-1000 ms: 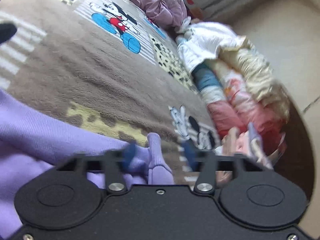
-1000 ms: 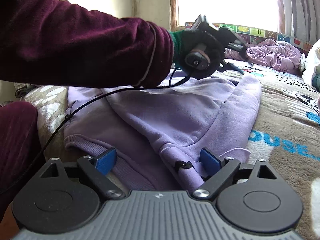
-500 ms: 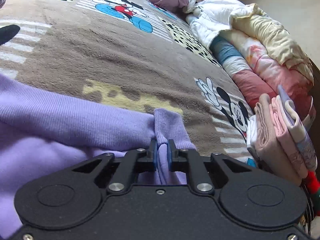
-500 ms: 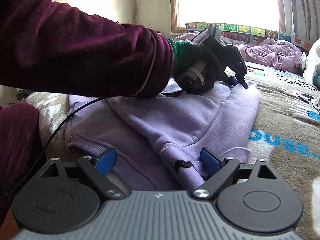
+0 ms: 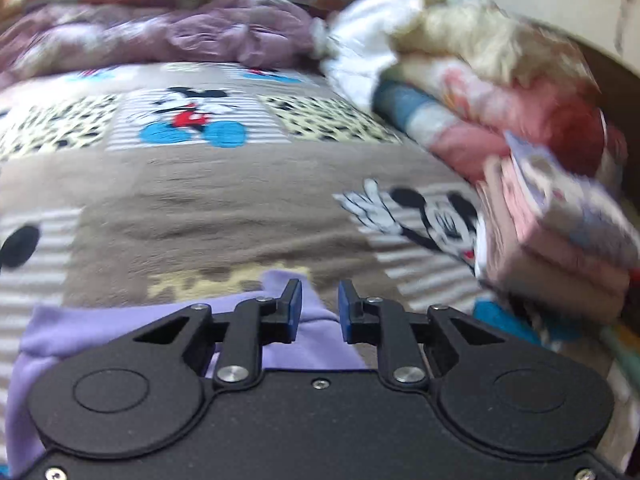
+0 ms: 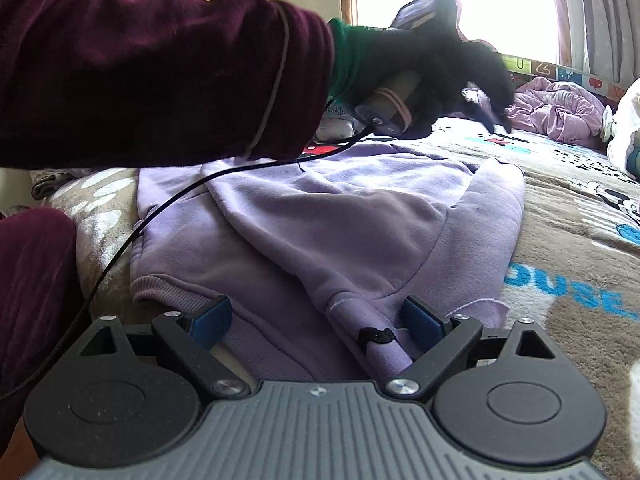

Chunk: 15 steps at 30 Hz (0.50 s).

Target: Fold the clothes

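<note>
Beyond purple hoodie (image 6: pixel 340 216) edge, bare blanket (image 5: pixel 240 208); left claw (image 5: pixel 319 308) just parted, released; right claw (image 6: pixel 316 320) spread wide.

Window (image 6: pixel 452 4) glare blown out — left view motion-blurred.

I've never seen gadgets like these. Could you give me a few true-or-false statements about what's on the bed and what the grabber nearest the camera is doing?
1. The lilac hoodie lies spread on a cartoon-mouse blanket. True.
2. The right gripper is clamped shut on the hoodie. False: its jaws stand wide open, with hoodie fabric lying between them.
3. A stack of folded clothes sits at the blanket's edge. True.
4. The person's sleeve is bright yellow. False: it is dark red.
5. The bed holds nothing else purple. False: a crumpled purple quilt lies near the window.
</note>
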Available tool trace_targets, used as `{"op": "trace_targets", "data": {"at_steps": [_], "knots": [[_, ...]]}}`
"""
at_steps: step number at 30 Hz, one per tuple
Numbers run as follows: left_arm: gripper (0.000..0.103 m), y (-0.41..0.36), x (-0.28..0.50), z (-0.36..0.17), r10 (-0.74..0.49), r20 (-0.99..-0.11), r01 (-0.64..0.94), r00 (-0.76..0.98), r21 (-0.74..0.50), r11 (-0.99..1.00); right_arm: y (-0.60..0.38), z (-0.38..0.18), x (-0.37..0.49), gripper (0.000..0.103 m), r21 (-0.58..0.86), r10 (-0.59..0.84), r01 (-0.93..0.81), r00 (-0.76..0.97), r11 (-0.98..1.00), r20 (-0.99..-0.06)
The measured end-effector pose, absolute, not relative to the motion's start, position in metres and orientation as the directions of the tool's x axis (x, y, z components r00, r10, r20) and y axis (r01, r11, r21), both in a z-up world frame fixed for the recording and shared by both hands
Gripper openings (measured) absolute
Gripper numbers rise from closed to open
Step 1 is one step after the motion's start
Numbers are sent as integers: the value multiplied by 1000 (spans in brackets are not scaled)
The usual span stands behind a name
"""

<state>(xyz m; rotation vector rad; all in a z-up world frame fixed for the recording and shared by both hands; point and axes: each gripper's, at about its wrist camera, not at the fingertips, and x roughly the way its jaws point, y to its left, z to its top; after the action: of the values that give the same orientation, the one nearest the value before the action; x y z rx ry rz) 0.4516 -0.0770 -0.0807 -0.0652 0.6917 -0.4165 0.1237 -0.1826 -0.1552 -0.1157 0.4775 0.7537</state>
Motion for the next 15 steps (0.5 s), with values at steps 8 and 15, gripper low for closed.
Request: {"op": "trace_targets", "data": {"at_steps": [8,15], "knots": [[18,-77,470,-138,-352,-662,336,661,-158,929,-184,-156,126,93,80,639,-687,619,723,-457],[21,-82,419,-98,-401,-633,408,662,-144,902,-183,-157,125,94,77,637,-686,621,723,-456]]}}
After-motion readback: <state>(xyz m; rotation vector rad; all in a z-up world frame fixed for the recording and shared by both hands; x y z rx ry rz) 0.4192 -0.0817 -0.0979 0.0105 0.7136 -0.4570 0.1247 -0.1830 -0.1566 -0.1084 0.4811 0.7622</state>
